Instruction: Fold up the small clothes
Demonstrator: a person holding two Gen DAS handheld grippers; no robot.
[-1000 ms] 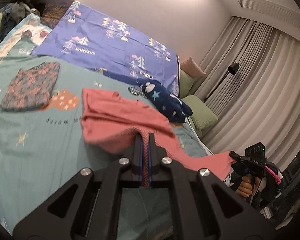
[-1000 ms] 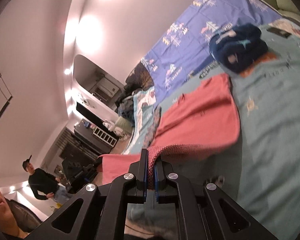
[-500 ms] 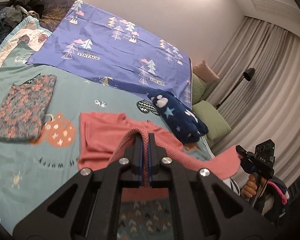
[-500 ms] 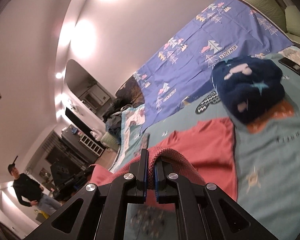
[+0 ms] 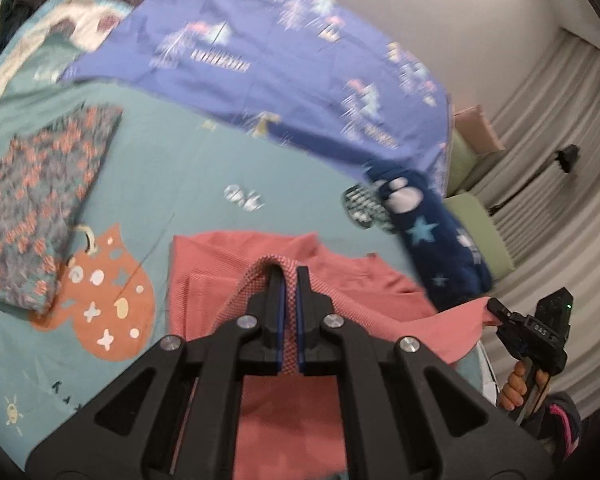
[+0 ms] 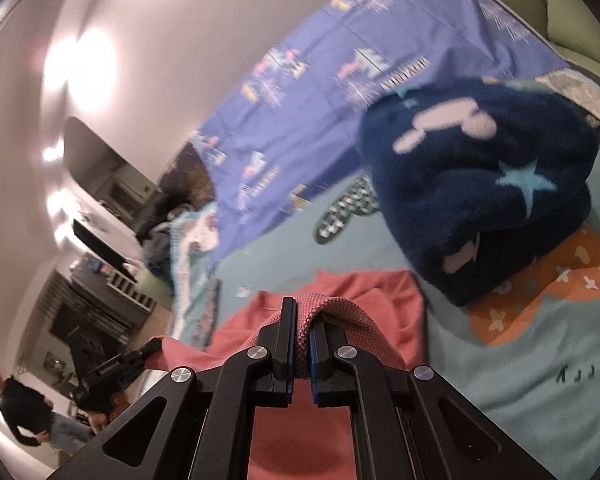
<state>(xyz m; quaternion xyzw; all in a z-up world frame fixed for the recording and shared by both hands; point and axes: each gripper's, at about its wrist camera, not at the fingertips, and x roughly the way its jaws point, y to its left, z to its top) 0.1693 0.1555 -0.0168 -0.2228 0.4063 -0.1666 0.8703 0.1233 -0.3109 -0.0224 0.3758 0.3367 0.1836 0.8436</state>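
Note:
A coral-pink small garment [image 5: 220,264] lies partly on the teal bedsheet [image 5: 172,184]. My left gripper [image 5: 289,276] is shut on its near hem, lifted over the part lying flat. My right gripper [image 6: 302,312] is shut on the hem's other corner; the garment [image 6: 384,300] spreads ahead of it. In the left wrist view the right gripper [image 5: 496,310] pinches the corner at the right. In the right wrist view the left gripper [image 6: 148,350] shows at lower left, holding cloth.
A folded floral garment [image 5: 40,208] lies at the left on the sheet. A dark blue fleece piece with stars [image 5: 432,236] [image 6: 484,176] lies right of the pink garment. A purple blanket [image 5: 260,56] covers the far bed. A person [image 6: 28,408] stands far left.
Both grippers have carried the pink hem forward over the garment toward its far edge, and both views have tilted down closer to the bed.

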